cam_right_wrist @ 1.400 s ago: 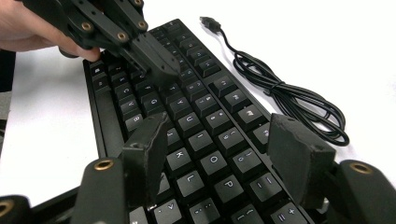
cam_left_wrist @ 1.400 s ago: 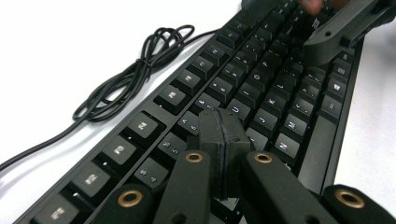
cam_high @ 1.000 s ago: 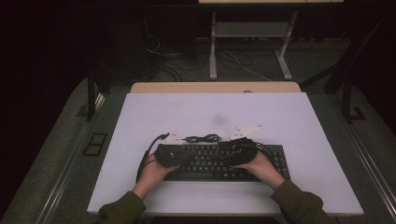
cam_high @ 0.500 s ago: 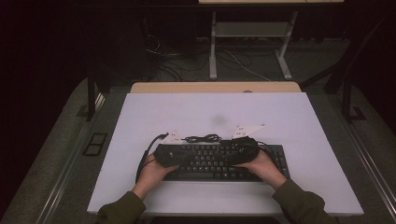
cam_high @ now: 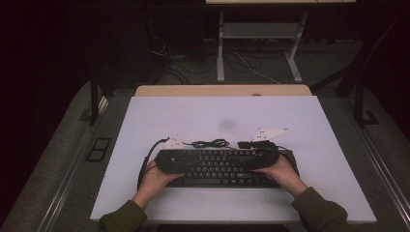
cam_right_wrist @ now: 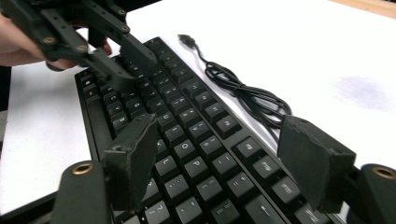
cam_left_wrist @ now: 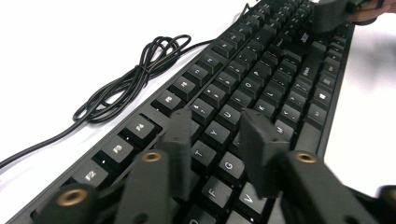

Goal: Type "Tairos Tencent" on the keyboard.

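So far I have both tools over the black keyboard point(cam_high: 227, 166), which lies flat on the white table point(cam_high: 309, 121) near my edge, its bundled cable point(cam_high: 210, 143) just beyond its far side. My left gripper point(cam_left_wrist: 219, 140) hangs over the left half of the keyboard, jaws a small way apart with nothing between them, tips just above the letter keys around T, Y and G; whether a tip touches a key I cannot tell. My right gripper point(cam_right_wrist: 224, 158) sits over the right half of the keyboard with its jaws spread wide and empty above the keys.

Judging by this, I am working the keys rather than lifting the board: neither tool clasps its edge, and the keyboard rests level on the table. The approach looks done, since both tools are in place over the keys. What is left, as I read it, is the pressing itself, and the cable's plug point(cam_right_wrist: 184, 39) lies loose beyond the keyboard, joined to nothing.
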Demonstrator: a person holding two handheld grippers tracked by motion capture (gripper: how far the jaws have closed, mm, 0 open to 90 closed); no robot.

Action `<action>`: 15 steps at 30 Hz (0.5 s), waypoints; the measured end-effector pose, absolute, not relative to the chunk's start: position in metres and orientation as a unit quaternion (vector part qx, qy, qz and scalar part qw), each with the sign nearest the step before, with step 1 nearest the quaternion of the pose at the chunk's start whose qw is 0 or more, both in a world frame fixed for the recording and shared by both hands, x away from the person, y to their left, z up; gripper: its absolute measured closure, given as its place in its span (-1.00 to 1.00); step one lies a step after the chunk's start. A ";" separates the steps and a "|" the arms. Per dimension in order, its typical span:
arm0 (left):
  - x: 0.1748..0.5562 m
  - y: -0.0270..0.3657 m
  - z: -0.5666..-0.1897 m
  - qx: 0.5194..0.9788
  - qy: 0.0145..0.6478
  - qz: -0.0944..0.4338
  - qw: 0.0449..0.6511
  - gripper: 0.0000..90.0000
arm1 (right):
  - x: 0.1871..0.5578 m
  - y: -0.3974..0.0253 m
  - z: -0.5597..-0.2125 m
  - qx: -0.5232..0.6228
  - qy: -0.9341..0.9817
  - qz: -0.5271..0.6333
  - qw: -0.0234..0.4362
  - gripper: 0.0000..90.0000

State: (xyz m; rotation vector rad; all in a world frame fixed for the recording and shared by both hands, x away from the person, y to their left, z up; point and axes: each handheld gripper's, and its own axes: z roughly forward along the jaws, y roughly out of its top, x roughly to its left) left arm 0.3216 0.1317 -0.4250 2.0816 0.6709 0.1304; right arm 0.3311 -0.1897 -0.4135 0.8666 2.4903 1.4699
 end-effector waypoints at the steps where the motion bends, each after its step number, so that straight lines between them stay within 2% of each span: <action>1: 0.320 0.133 -0.424 0.844 0.272 0.053 0.460 0.27 | 0.331 -0.192 -0.413 0.288 0.822 0.487 0.063 -0.39; 9: 0.309 0.143 -0.418 0.839 0.269 0.064 0.469 -0.18 | 0.324 -0.209 -0.412 0.300 0.814 0.492 0.073 -0.47; 15: 0.301 0.150 -0.415 0.831 0.278 0.076 0.475 -0.42 | 0.315 -0.223 -0.411 0.307 0.809 0.494 0.084 -0.48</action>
